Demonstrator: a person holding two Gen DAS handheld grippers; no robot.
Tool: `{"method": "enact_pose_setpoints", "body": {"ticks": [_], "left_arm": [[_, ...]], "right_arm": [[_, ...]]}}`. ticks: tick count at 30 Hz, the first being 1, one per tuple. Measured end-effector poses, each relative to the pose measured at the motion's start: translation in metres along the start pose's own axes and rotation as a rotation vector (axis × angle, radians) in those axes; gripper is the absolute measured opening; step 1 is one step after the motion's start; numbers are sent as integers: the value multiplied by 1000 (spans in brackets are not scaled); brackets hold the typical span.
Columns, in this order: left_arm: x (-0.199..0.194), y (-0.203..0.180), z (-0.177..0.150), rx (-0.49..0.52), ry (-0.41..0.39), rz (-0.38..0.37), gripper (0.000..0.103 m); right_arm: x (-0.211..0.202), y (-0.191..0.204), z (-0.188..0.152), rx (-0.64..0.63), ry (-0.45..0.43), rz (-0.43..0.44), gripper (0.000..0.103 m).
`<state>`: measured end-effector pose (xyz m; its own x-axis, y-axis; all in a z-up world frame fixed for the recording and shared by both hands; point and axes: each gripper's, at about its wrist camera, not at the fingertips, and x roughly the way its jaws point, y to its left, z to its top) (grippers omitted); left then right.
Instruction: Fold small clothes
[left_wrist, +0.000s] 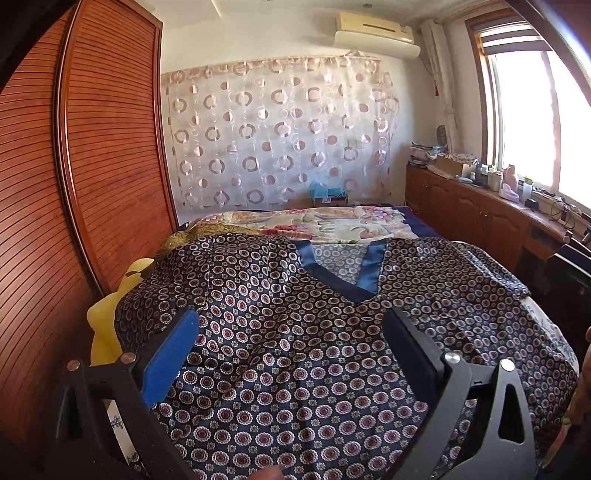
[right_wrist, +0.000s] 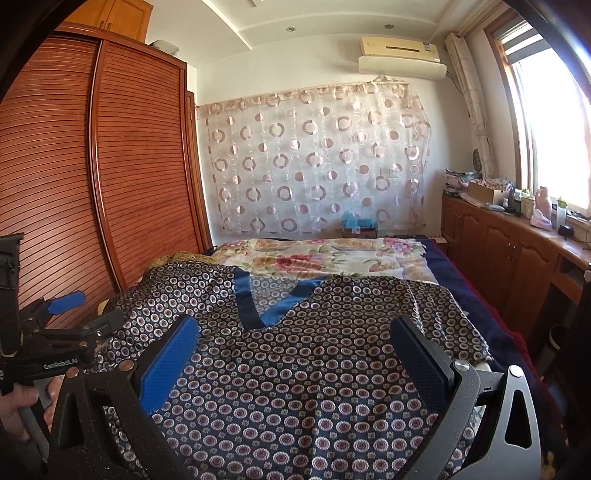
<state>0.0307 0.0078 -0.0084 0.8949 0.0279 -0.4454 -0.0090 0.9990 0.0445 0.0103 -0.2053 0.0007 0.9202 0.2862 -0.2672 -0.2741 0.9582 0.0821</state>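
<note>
**Both grippers spread wide above the patterned top**

My left gripper (left_wrist: 291, 325) has its jaws wide apart, gripping nothing; I cannot tell if the tips touch cloth. My right gripper (right_wrist: 295, 332) is equally wide and empty. The top (left_wrist: 295, 350), glossy navy fabric with small ringed medallions and a plain blue V-neck band (left_wrist: 332, 273), lies spread on the bed (right_wrist: 332, 258), neckline pointing away from me.

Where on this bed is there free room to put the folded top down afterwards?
The floral quilt beyond the top's blue V-neck, toward the circle-print curtain, looks free. The patterned top covers the near bed, a yellow cushion fills the wardrobe side, and the window counter is cluttered. Both grippers, left and right, hover open.
</note>
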Motion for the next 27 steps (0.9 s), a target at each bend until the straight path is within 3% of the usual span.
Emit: {"method": "enact_pose_setpoints", "body": {"ticks": [11, 17, 20, 27], "left_arm": [[63, 26, -7, -2, 68, 74, 100], [95, 52, -3, 10, 137, 69, 100], [96, 66, -1, -1, 154, 14, 100], [99, 108, -7, 47, 237, 36, 100]], "right_arm": [[44, 2, 1, -40, 65, 42, 103], [75, 3, 10, -51, 104, 78, 103], [87, 6, 12, -59, 128, 105, 103], [114, 4, 19, -89, 206, 155, 100]]}}
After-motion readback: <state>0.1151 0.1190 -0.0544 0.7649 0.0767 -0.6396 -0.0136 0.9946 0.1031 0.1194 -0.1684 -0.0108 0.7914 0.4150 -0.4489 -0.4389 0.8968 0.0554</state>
